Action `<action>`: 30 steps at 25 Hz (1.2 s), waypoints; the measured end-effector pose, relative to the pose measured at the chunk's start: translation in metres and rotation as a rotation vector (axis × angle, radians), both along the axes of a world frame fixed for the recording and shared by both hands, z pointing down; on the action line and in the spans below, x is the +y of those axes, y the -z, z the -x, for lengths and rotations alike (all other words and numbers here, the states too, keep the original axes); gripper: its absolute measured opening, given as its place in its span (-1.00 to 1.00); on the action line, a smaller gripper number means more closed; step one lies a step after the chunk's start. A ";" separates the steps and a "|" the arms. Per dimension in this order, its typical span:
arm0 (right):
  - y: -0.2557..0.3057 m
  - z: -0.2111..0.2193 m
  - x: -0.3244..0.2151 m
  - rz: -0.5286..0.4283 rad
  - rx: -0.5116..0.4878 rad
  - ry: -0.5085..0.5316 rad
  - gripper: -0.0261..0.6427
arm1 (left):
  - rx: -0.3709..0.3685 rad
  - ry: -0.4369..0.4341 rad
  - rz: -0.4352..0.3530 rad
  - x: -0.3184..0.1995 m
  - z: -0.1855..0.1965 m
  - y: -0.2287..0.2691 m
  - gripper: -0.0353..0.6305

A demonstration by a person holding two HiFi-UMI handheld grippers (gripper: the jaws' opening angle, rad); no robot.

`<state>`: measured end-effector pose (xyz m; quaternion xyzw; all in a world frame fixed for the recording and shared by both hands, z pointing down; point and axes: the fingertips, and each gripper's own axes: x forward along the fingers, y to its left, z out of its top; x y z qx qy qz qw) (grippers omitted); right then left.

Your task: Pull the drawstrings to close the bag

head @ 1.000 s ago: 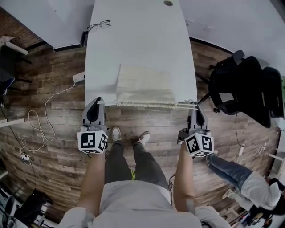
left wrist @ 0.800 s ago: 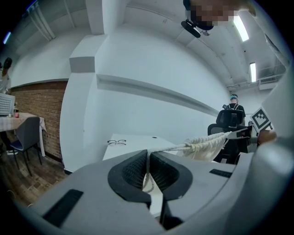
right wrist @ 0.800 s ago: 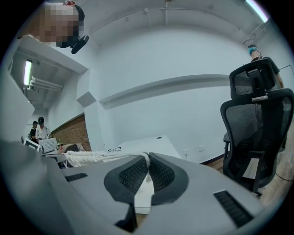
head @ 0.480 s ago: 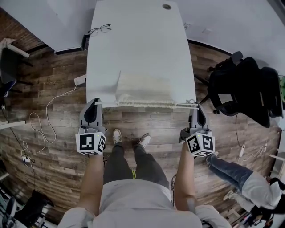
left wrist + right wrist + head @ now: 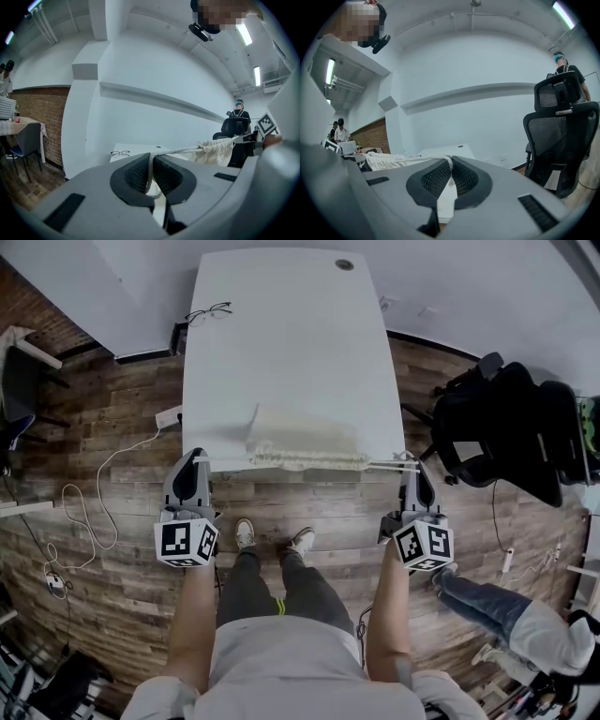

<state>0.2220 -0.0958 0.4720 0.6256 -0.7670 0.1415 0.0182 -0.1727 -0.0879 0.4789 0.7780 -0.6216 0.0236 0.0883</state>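
Bag: one cream bag at the near edge of the white table, its mouth gathered.
Drawstrings: two; the left drawstring and the right drawstring run taut sideways from the mouth.
Grippers: two; the left gripper is clamped on the left drawstring, the right gripper on the right drawstring.
Other: one pair of glasses on the table's far left.

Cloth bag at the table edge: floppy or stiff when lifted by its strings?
Likely floppy: the bag hangs in soft folds from the taut drawstring. Probably light: the thin drawstring runs nearly straight despite carrying it.
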 end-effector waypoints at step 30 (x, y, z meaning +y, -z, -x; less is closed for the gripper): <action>0.044 0.003 0.020 -0.046 0.082 0.040 -0.81 | 0.127 0.038 -0.101 0.006 0.027 0.063 -0.84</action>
